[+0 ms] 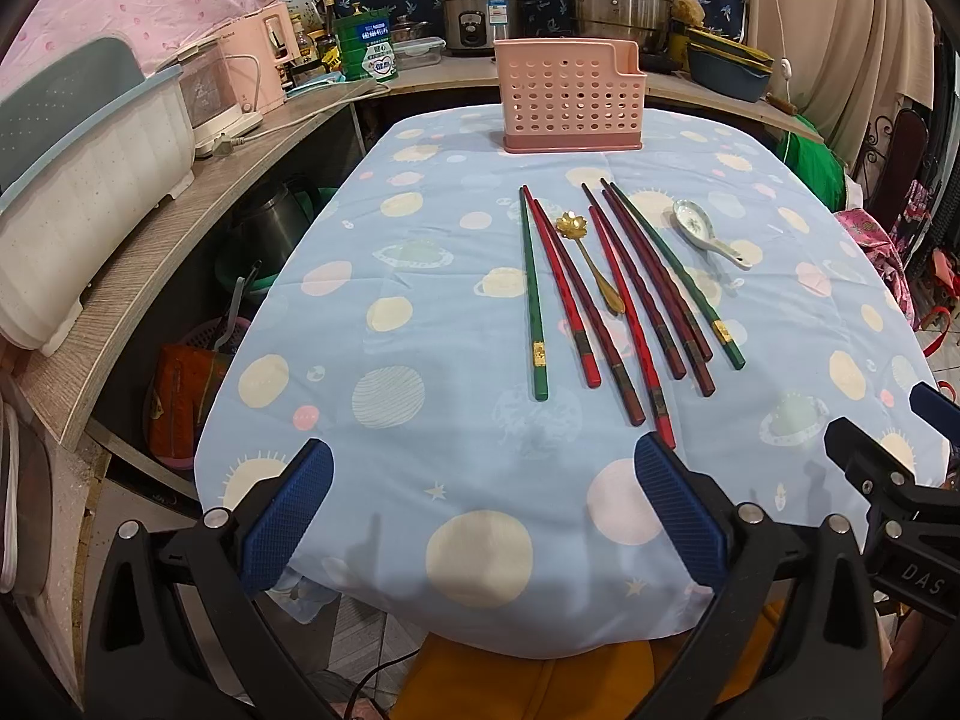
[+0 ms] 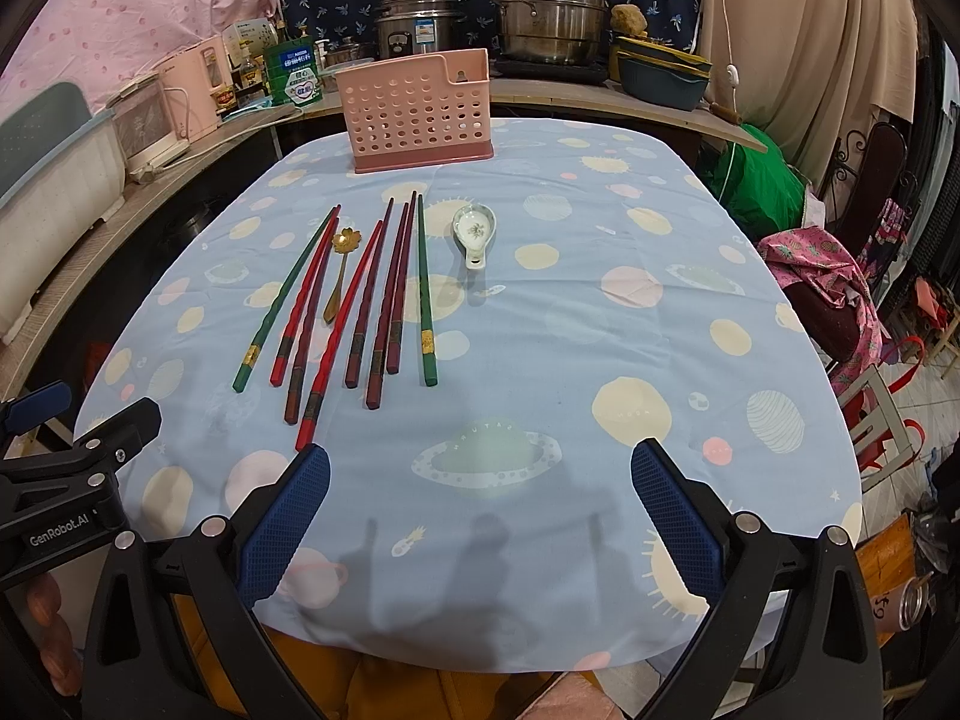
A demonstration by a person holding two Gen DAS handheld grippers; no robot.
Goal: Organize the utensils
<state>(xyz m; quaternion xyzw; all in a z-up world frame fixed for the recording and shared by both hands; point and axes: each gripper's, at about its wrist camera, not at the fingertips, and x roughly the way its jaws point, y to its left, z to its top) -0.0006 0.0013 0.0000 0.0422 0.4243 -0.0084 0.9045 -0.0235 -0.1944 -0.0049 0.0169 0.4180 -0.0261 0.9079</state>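
Several red, dark red and green chopsticks (image 1: 624, 294) (image 2: 360, 300) lie side by side on the blue tablecloth. A gold flower-shaped spoon (image 1: 591, 261) (image 2: 339, 270) lies among them. A white ceramic spoon (image 1: 708, 234) (image 2: 474, 234) lies to their right. A pink perforated utensil holder (image 1: 567, 96) (image 2: 417, 117) stands upright at the table's far edge. My left gripper (image 1: 483, 516) is open and empty above the table's near edge, its right finger close to the nearest chopstick ends. My right gripper (image 2: 480, 516) is open and empty, right of the chopsticks.
The table (image 1: 372, 360) (image 2: 600, 360) has a blue planet-print cloth. A wooden counter (image 1: 150, 240) runs along the left with a dish rack and appliances. Steel pots (image 2: 546, 12) and a rice cooker (image 1: 483, 12) stand behind. A chair with clothes (image 2: 840, 300) stands at the right.
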